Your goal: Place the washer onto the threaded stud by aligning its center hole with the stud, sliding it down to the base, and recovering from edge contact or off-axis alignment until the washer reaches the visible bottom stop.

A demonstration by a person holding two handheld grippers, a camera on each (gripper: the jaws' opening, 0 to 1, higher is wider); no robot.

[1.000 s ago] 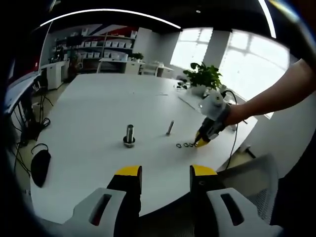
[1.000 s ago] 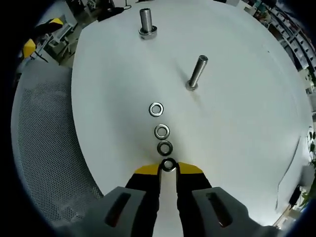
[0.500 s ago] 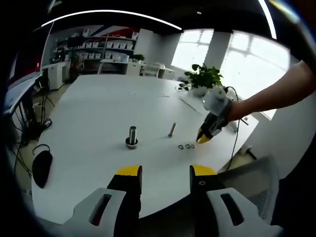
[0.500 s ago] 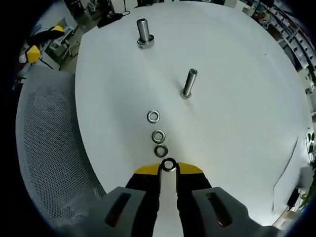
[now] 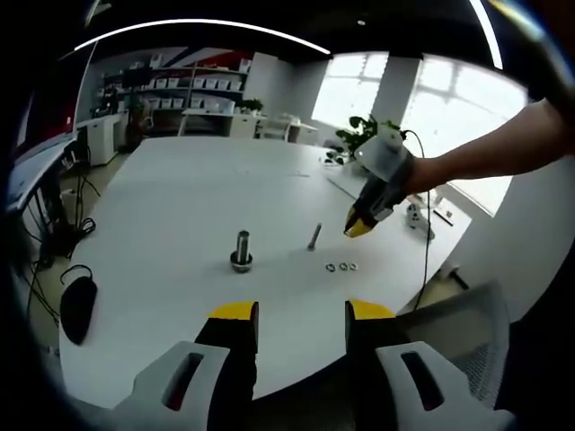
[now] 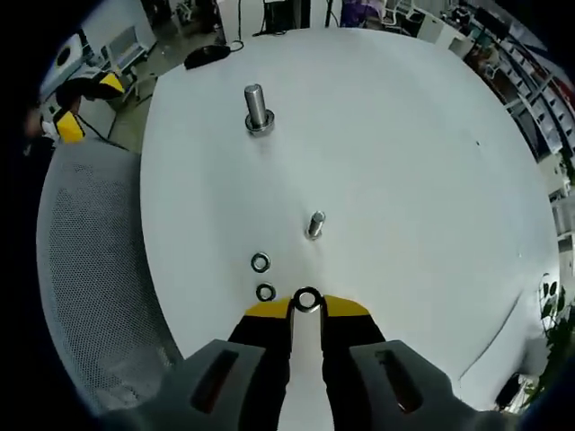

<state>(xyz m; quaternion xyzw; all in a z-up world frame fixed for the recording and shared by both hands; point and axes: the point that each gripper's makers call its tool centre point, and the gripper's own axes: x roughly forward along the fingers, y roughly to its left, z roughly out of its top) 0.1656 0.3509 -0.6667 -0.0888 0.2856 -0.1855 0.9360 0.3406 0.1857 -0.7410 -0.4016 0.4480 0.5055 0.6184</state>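
My right gripper (image 6: 307, 305) is shut on a steel washer (image 6: 307, 299), pinched by its edge between the yellow tips. It hangs above the white table (image 6: 413, 180), a short way before the thin upright stud (image 6: 314, 224). Two loose washers (image 6: 260, 262) lie on the table left of the tips. A thicker stud (image 6: 257, 109) with a ring at its base stands farther off. In the left gripper view, the right gripper (image 5: 355, 226) hovers beside the thin stud (image 5: 314, 236), above the loose washers (image 5: 342, 267). My left gripper (image 5: 303, 314) is open near the table's edge, holding nothing.
A grey mesh chair (image 6: 90, 269) sits against the table's near edge. A dark pouch-like object (image 5: 76, 305) lies at the left of the table. A potted plant (image 5: 359, 135) and a cable stand at the far side. The left gripper's yellow tips (image 6: 88, 106) show beyond the chair.
The right gripper has risen off the table with the washer and moved toward the thin stud. The loose washers stay on the table. The left gripper has barely moved.
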